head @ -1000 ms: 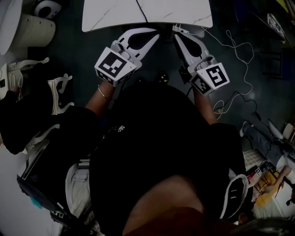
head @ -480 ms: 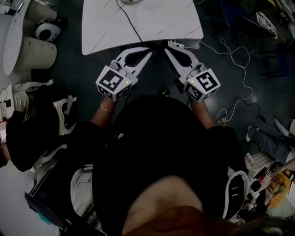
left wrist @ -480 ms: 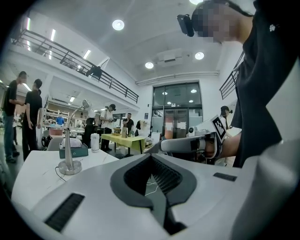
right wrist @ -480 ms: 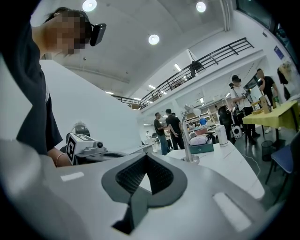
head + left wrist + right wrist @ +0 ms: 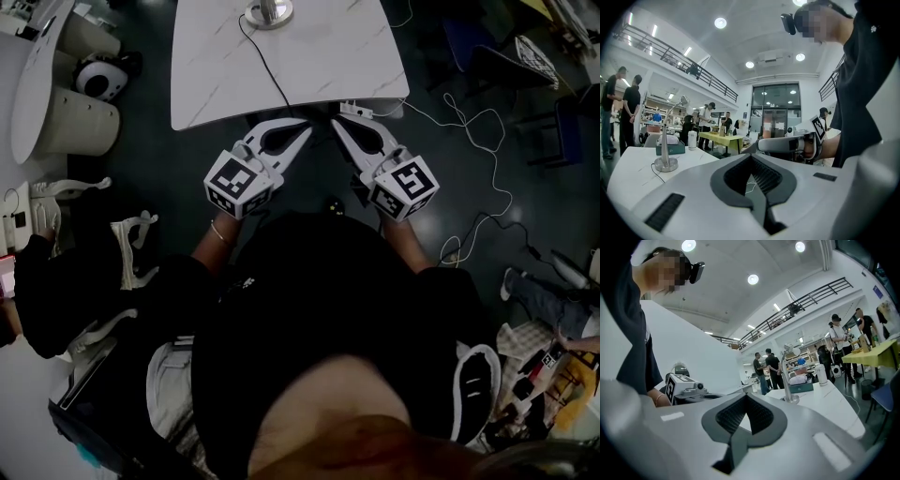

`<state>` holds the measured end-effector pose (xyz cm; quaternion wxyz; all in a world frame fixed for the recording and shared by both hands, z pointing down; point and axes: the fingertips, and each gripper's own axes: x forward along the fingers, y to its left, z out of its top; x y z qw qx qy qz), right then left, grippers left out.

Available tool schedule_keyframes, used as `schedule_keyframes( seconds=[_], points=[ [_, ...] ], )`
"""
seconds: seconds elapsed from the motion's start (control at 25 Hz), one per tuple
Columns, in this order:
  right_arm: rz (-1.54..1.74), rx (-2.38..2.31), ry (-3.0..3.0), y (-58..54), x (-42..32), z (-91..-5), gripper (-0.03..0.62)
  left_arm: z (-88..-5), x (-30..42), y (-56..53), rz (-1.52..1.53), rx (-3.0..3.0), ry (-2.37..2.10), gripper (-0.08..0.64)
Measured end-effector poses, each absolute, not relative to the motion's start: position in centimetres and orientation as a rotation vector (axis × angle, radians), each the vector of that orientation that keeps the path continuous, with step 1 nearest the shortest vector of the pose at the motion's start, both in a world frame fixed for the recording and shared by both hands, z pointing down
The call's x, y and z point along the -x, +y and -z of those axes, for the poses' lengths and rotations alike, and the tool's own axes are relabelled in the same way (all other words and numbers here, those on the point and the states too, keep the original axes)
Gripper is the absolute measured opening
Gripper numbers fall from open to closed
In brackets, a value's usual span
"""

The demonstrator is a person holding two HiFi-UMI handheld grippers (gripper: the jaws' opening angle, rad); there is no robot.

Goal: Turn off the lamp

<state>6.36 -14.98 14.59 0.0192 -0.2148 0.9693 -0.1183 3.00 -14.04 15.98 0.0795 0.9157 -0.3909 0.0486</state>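
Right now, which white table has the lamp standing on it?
The marbled rectangular table at top centre: the lamp base and its black cord sit on it. The rounded table at left shows none.

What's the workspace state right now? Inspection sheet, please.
Surface: white marble-pattern tabletop, mostly bare.
Job's things: silver gooseneck desk lamp on the tabletop's far part; lit or not, cannot tell.
Clutter: teal box and white cup beyond the lamp.
Grippers: left tongs and right tongs both shut, empty, by the tabletop's near edge.
Cables: black lamp cord across the tabletop; white cable looped on the dark floor.
Surroundings: people standing; yellow table further back.
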Motion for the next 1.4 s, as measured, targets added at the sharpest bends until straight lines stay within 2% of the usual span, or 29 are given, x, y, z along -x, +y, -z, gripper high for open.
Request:
schedule_keyframes(
  seconds=[1.4],
  points=[
    [0.427, 0.756, 2.993, -13.1, -7.8, -16.3, 0.0, -17.4, -3.9, -12.5, -0.128, -2.728, -1.072, 0.006]
  ],
)
